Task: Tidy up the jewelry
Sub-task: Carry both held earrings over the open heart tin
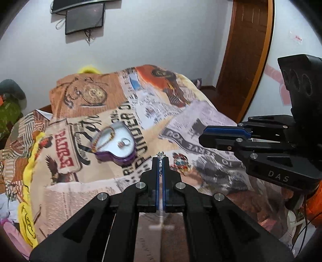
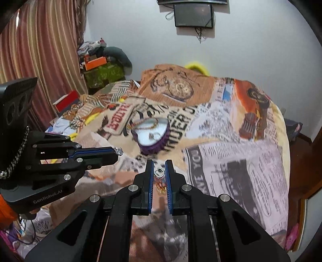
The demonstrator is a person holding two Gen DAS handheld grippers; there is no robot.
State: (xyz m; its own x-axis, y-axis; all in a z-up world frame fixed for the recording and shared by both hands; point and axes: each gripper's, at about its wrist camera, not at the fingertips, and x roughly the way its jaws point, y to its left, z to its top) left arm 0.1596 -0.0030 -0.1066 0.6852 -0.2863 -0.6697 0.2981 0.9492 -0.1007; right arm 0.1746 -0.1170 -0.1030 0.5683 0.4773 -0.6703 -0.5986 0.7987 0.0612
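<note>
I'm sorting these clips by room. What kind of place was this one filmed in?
Most likely a bedroom in a home. A bed covered with a newspaper-print blanket fills the view, striped curtains hang at one side, a wooden door stands at the other, and a screen is mounted on the wall.

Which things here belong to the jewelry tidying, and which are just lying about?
Part of the job:
- silver ring in the left gripper
- square-stone ring in the right gripper
- purple heart-shaped box holding a chain and a ring

Just lying about:
- printed blanket
- wall screen
- striped curtain
- orange box
</note>
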